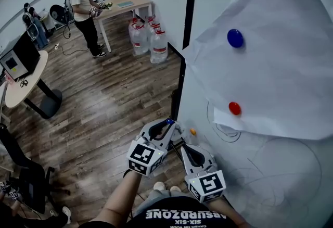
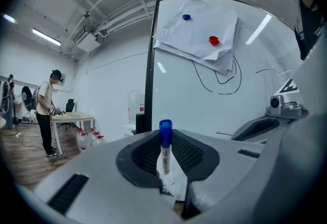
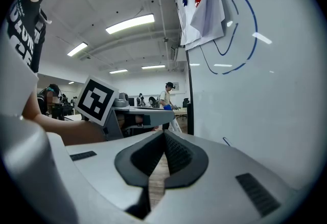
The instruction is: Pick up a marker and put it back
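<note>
The person's left gripper is clenched on a marker. The marker stands upright between the dark ribbed pads, its white barrel pinched and its blue cap poking up above the jaw tips. In the head view the cap shows at the front of this gripper, close to the left edge of a whiteboard; whether it touches the board cannot be told.

The right gripper is held just beside the left one, lower and nearer the person, and also points toward the board. Its jaws are pressed together with nothing between them.

The board stands upright in a black frame and carries looping drawn lines. A crumpled sheet of white paper hangs on it, pinned by a blue magnet above and a red magnet below. A small orange dot sits on the board near the gripper tips.

Beyond the board's edge is a wooden floor. Several large water bottles stand together by the wall. Near them another person stands at a light wooden table.
</note>
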Tool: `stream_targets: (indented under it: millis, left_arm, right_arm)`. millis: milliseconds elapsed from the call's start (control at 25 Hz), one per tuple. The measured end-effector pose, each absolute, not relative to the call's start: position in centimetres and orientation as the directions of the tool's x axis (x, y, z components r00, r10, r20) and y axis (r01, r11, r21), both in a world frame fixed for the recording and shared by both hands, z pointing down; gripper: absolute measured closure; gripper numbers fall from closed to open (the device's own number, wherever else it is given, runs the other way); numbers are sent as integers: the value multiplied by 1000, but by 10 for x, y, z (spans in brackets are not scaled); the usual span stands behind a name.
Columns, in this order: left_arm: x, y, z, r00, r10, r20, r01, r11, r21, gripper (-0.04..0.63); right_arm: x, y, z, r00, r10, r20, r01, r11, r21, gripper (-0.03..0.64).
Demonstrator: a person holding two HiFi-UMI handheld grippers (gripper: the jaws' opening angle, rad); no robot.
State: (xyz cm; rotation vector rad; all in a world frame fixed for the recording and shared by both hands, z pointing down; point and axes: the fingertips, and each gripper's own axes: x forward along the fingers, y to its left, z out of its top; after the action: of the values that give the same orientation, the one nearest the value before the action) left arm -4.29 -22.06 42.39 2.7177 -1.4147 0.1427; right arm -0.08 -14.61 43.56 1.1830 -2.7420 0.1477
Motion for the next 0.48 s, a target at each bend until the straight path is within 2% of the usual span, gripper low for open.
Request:
stream_targets:
  millis: [480]
  left_arm:
    - [-37, -237, 466, 594, -782, 188, -802, -593, 70, 523]
  right_arm:
    - [-1, -150, 438, -662, -724, 195, -743, 668, -42, 620]
